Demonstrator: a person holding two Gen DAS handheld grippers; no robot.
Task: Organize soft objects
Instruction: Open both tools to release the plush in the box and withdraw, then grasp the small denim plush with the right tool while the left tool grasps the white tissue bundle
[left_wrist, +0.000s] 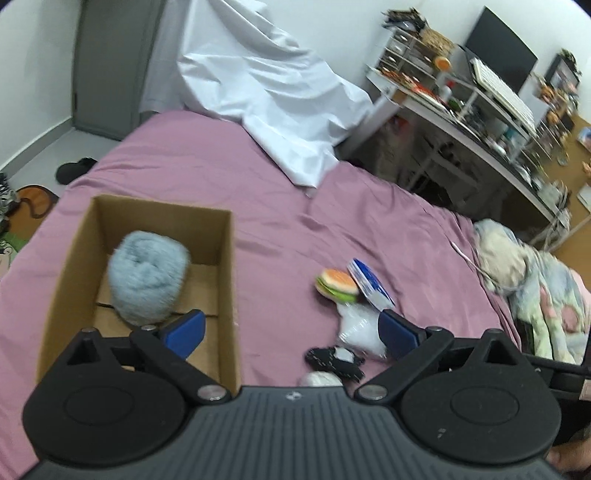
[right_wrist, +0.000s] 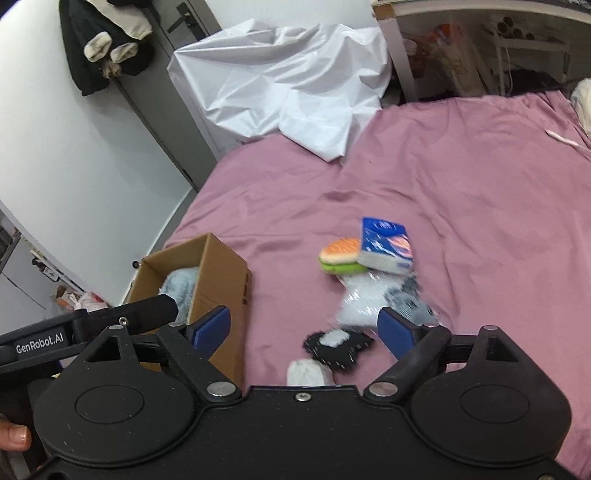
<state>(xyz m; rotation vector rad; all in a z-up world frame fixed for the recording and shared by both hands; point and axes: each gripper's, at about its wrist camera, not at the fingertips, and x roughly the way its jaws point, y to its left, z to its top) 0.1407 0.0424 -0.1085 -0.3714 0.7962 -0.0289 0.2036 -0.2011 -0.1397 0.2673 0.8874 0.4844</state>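
Note:
A cardboard box (left_wrist: 229, 280) (right_wrist: 225, 273) sits on the pink bed and holds a fluffy grey ball (left_wrist: 147, 280) (right_wrist: 181, 284). To its right lies a pile: a toy hamburger (left_wrist: 336, 284) (right_wrist: 340, 254), a blue tissue pack (left_wrist: 369, 284) (right_wrist: 386, 245), a clear white-filled bag (left_wrist: 356, 328) (right_wrist: 364, 299), a black patch with white centre (left_wrist: 336, 360) (right_wrist: 336, 345) and a white round thing (left_wrist: 319, 379) (right_wrist: 308, 371). My left gripper (left_wrist: 291, 332) is open and empty, over the box's right wall and the pile. My right gripper (right_wrist: 304, 330) is open and empty above the pile.
The pink bed sheet (left_wrist: 221, 166) (right_wrist: 461, 184) spreads ahead. A crumpled white sheet (left_wrist: 266, 92) (right_wrist: 280, 85) lies at its far end. A cluttered desk (left_wrist: 480, 122) stands to the right, and a bundled blanket (left_wrist: 535, 277) lies on the bed's right side.

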